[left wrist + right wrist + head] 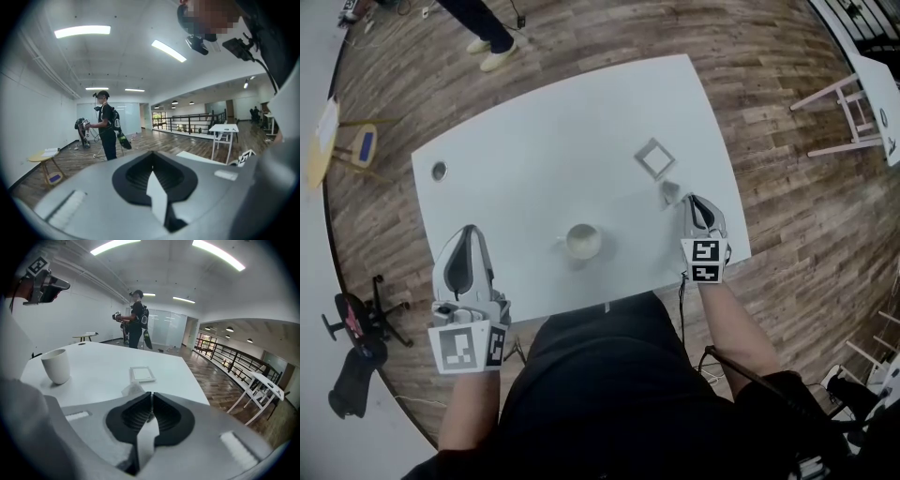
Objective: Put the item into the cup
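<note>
The item (131, 389) looks like a small crumpled scrap of thin, pale wrapping or paper. I judge it very light, soft and easily squashed, unlikely to break but apt to slip out of the pads or spring open. A pinch on a bunched fold or a raised corner should serve better than a hold on a flat edge. It lies on the white table (534, 141) to the right of the cup (583, 241), well apart from it, with a square tray (655, 158) farther from the cup on that same side. The right gripper (151, 395) is on the side of the item away from the cup, and its jaws are drawn in to a narrow slit. The item sits right at their tips, bulging out past the jaw nearer the cup, so they appear to nip only its near edge, a shallow hold in my judgement. The left gripper (152, 153) is held off the table's near edge, left of the cup, with its jaws together and nothing between them
</note>
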`<action>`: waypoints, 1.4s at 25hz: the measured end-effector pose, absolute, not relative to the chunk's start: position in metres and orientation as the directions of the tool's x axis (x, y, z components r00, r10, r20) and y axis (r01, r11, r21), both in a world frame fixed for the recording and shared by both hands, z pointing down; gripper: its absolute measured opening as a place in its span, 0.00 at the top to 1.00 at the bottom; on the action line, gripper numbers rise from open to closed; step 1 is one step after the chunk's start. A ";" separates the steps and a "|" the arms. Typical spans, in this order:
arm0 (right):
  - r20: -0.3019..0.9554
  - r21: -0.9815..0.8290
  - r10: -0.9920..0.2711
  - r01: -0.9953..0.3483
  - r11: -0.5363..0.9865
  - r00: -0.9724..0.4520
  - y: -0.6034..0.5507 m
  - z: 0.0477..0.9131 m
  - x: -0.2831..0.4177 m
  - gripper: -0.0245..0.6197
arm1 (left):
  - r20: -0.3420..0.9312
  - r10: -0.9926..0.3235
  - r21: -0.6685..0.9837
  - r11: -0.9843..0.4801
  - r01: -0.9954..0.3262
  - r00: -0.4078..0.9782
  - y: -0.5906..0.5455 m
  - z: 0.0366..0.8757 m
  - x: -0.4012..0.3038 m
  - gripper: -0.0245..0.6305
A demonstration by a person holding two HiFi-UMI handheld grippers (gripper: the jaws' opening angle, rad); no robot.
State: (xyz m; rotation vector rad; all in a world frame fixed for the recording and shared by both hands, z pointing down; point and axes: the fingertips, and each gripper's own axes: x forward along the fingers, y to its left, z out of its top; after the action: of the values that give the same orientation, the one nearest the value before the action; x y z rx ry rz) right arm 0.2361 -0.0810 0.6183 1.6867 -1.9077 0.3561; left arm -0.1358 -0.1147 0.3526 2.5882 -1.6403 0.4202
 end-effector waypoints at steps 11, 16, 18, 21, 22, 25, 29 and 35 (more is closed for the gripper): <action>0.524 0.194 -0.849 -0.961 0.198 -0.070 -0.087 0.594 0.217 0.94 | 0.215 -0.898 -0.101 -0.412 -0.906 0.384 -0.105 0.349 -0.156 0.95; 0.513 0.215 -0.857 -0.958 0.188 -0.053 -0.092 0.579 0.218 0.94 | 0.186 -0.901 -0.089 -0.413 -0.906 0.392 -0.104 0.345 -0.156 0.95; 0.508 0.223 -0.861 -0.958 0.180 -0.043 -0.094 0.573 0.218 0.94 | 0.174 -0.907 -0.089 -0.404 -0.911 0.385 -0.105 0.341 -0.160 0.95; 0.500 0.231 -0.865 -0.957 0.175 -0.037 -0.094 0.564 0.217 0.94 | 0.155 -0.912 -0.087 -0.396 -0.914 0.381 -0.105 0.336 -0.166 0.95; 0.497 0.235 -0.867 -0.956 0.174 -0.036 -0.094 0.561 0.217 0.94 | 0.150 -0.912 -0.086 -0.397 -0.914 0.382 -0.104 0.335 -0.167 0.95; 0.487 0.244 -0.873 -0.955 0.166 -0.027 -0.095 0.550 0.218 0.94 | 0.131 -0.915 -0.071 -0.392 -0.917 0.381 -0.102 0.331 -0.173 0.95; 0.465 0.261 -0.885 -0.954 0.149 -0.011 -0.101 0.533 0.218 0.94 | 0.088 -0.922 -0.062 -0.384 -0.921 0.378 -0.104 0.320 -0.181 0.95; 0.400 0.287 -0.916 -0.947 0.144 -0.018 -0.104 0.496 0.215 0.94 | 0.035 -0.920 -0.046 -0.392 -0.919 0.390 -0.104 0.314 -0.182 0.95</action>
State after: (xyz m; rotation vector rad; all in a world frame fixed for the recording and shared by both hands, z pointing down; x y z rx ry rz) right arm 0.2149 -0.1037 0.4964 1.7770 -1.9378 0.0819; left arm -0.1825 -0.1039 0.3138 2.6353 -1.7433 0.0859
